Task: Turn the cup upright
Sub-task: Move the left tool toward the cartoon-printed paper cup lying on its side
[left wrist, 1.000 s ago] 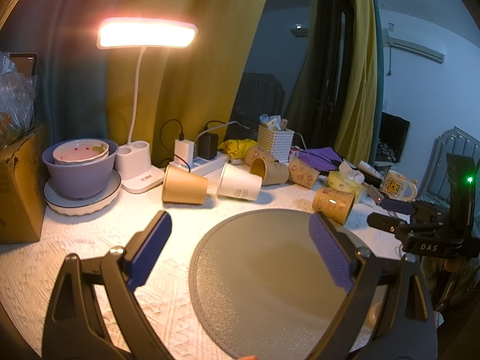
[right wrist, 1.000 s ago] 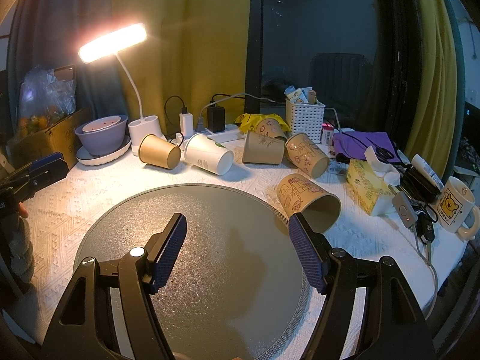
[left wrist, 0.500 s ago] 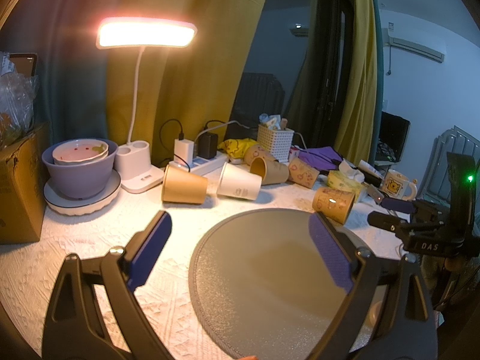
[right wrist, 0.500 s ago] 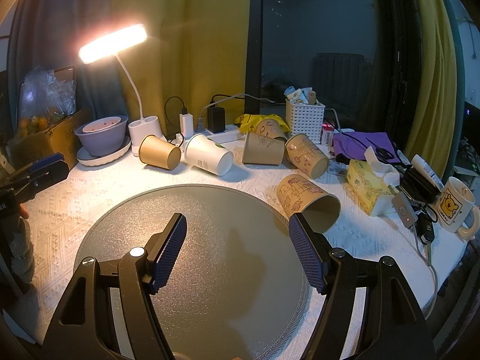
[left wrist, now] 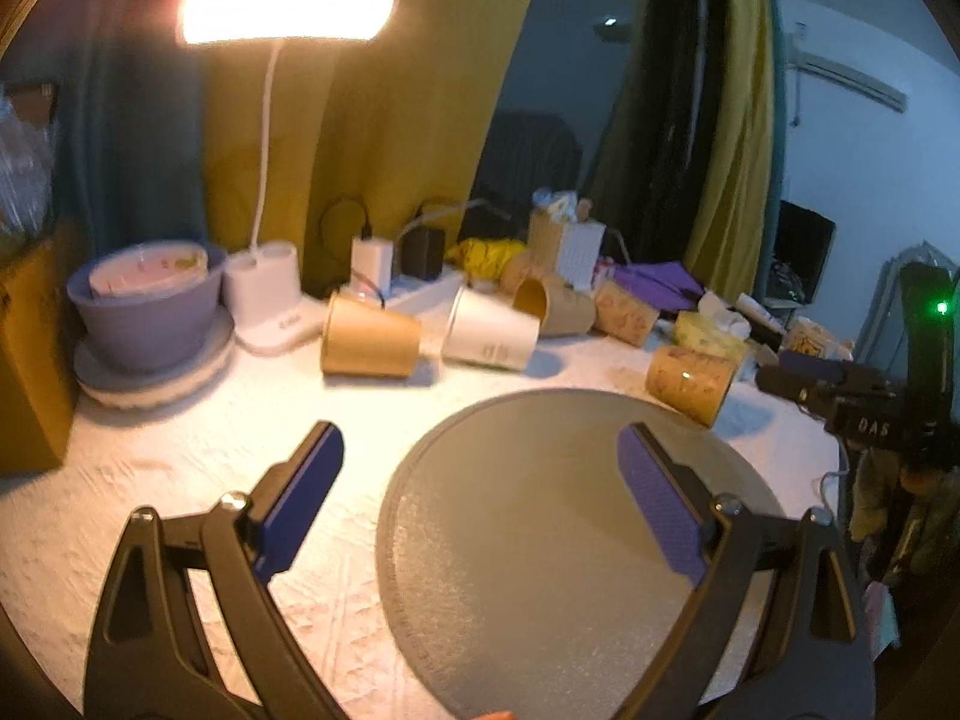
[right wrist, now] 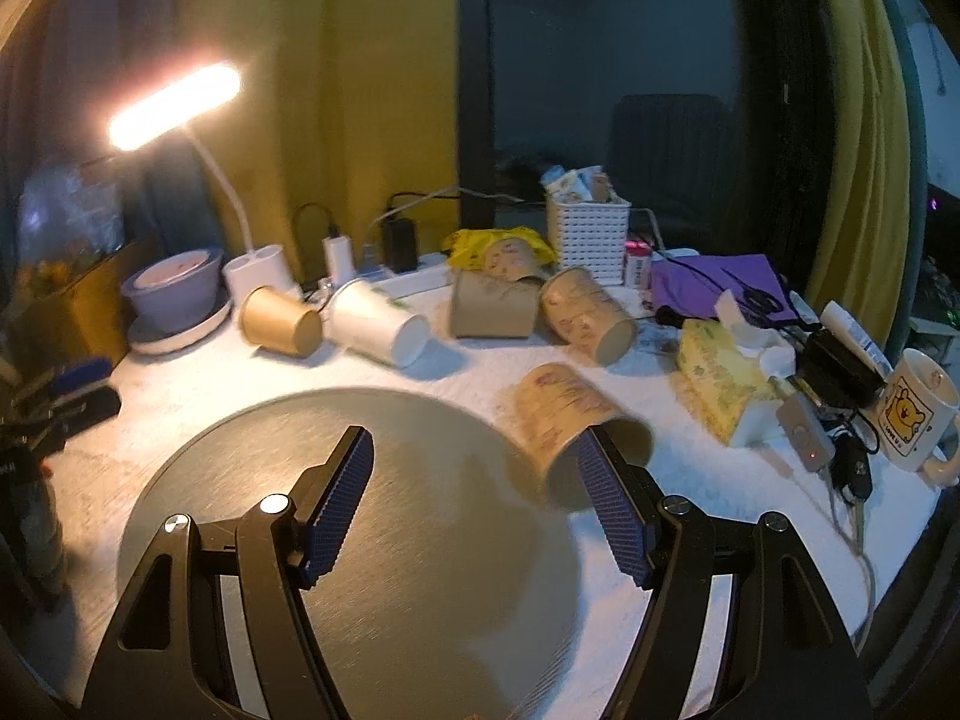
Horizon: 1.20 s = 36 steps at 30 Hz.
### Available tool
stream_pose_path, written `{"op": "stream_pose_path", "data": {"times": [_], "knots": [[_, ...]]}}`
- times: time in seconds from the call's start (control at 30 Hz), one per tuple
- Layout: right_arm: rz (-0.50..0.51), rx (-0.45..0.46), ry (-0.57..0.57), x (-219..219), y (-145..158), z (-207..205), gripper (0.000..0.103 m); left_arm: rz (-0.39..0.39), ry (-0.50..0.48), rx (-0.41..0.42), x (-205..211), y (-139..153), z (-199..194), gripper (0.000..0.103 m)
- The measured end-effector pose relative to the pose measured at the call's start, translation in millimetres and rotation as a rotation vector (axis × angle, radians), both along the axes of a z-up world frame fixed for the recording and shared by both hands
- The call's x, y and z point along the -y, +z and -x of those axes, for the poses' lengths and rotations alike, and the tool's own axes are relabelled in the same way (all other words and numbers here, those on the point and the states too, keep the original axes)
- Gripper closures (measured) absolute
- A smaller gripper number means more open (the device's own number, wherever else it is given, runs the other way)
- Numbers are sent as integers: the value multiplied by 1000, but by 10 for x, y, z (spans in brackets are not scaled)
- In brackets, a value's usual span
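Several paper cups lie on their sides along the back of the table. A printed tan cup (right wrist: pixel 570 420) lies nearest, at the right edge of the round grey mat (right wrist: pixel 336 540); it also shows in the left wrist view (left wrist: pixel 690 381). A plain brown cup (right wrist: pixel 279 321) (left wrist: pixel 369 336) and a white cup (right wrist: pixel 378 330) (left wrist: pixel 489 336) lie further back. My right gripper (right wrist: pixel 474 498) is open and empty above the mat, its right finger close to the printed cup's mouth. My left gripper (left wrist: pixel 480 492) is open and empty over the mat's left edge (left wrist: pixel 420 540).
A lit desk lamp (left wrist: pixel 264 300), a purple bowl on a plate (left wrist: pixel 144 312), a power strip with chargers (left wrist: pixel 390 264), a white basket (right wrist: pixel 588 234), a tissue pack (right wrist: pixel 720 396) and a bear mug (right wrist: pixel 918 414) crowd the back and right. A cardboard box (left wrist: pixel 30 348) stands left.
My right gripper has moved forward and right toward the printed tan cup, with motion blur. My left gripper has shifted slightly; both stay open.
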State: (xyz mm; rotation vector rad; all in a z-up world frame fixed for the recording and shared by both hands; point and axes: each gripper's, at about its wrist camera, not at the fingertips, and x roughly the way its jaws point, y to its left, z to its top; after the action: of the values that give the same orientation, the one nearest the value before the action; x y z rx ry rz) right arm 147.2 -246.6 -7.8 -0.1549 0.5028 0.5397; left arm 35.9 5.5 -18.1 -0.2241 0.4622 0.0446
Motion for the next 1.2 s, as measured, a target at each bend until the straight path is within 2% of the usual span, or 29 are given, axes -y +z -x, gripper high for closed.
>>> {"op": "stream_pose_path", "data": {"times": [0.17,0.27,0.37,0.47,0.6,0.67,0.97,1.13,1.2], "knots": [[-27,0,-22,157,87,-351,29,29,-1,-52,84,119,-341,9],[-32,-12,-31,216,121,-592,29,7,-12,-76,205,234,-600,9],[-39,-47,-14,243,130,-858,29,-8,-25,-146,317,291,-934,9],[-36,-75,7,243,106,-1116,29,27,-29,-194,374,332,-1238,9],[-83,-107,20,310,137,-1423,29,70,-33,-241,451,374,-1647,9],[-130,-139,37,364,174,-1608,29,67,-29,-252,517,403,-1859,9],[-222,-230,16,486,323,-2327,29,36,-22,-295,678,524,-2788,9],[-245,-308,4,452,262,-2638,29,14,-23,-354,706,486,-3323,9],[-236,-337,3,396,221,-2755,29,4,-50,-407,721,393,-3577,9]]}}
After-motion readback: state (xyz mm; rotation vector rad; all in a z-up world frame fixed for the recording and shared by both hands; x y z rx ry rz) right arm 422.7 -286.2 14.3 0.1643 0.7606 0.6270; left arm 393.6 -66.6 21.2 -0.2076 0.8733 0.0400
